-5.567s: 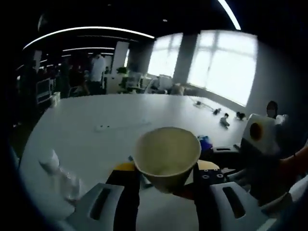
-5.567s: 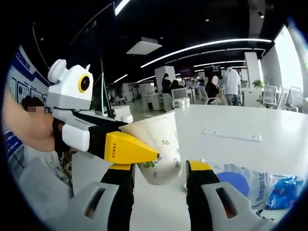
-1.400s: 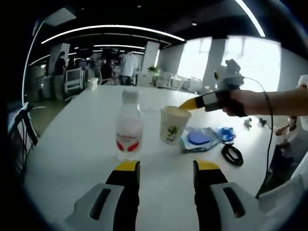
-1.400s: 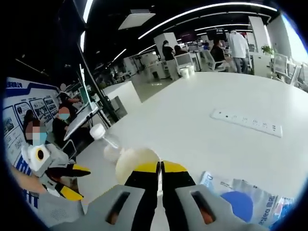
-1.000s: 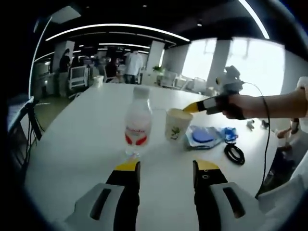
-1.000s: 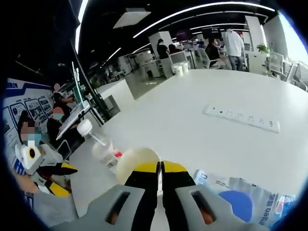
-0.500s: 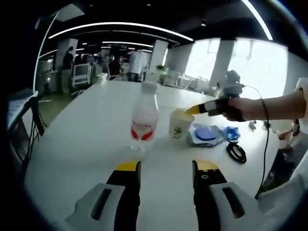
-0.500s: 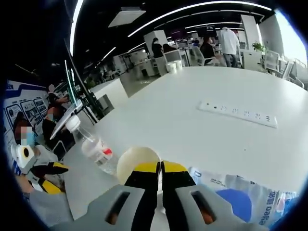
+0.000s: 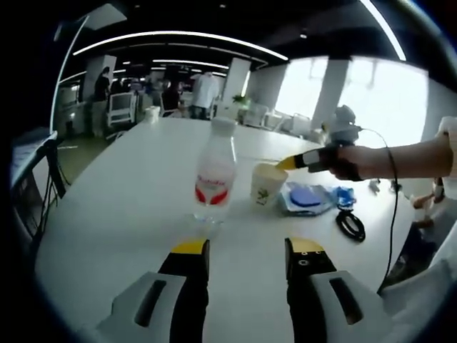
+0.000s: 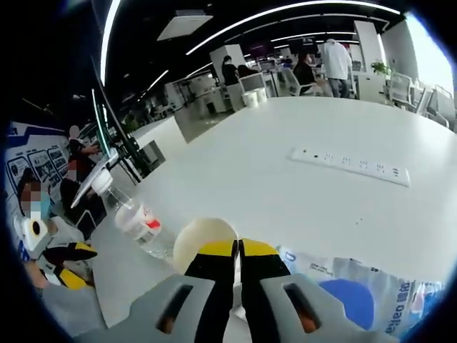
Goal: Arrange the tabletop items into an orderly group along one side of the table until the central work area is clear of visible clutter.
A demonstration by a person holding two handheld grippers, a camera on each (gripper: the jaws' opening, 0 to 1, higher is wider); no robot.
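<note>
At the bottom of the left gripper view, the left gripper (image 9: pixel 245 251) rises with its yellow-tipped jaws set wide apart and nothing between them, aimed at a clear water bottle (image 9: pixel 214 174) that stands upright just above the jaw tips, apart from them. Just right of the bottle stands a paper cup (image 9: pixel 267 184), and the right gripper (image 9: pixel 288 163) reaches in from the right edge of the frame, its yellow jaws pinched together on the cup's rim.

Low in the right gripper view, that same gripper (image 10: pixel 238 251) shows its two jaws pressed nearly flush, with the pale round mouth of the cup (image 10: pixel 202 239) directly at their upper left; the bottle (image 10: pixel 133 215) appears tilted further left.

Beyond the cup, at right of centre in the left gripper view, lie a plastic packet with a blue disc (image 9: pixel 307 199), a smaller blue wrapper (image 9: pixel 343 195) and a coiled black cable (image 9: pixel 350 224), all close together. A white power strip (image 10: pixel 349 166) lies well apart on the white table (image 10: pixel 271 179), upper right of the right gripper view.

The grouping looks well advanced: bottle, cup, packet and cable already sit as a loose cluster, with the cup probably not yet released and the power strip seemingly left to deal with.
</note>
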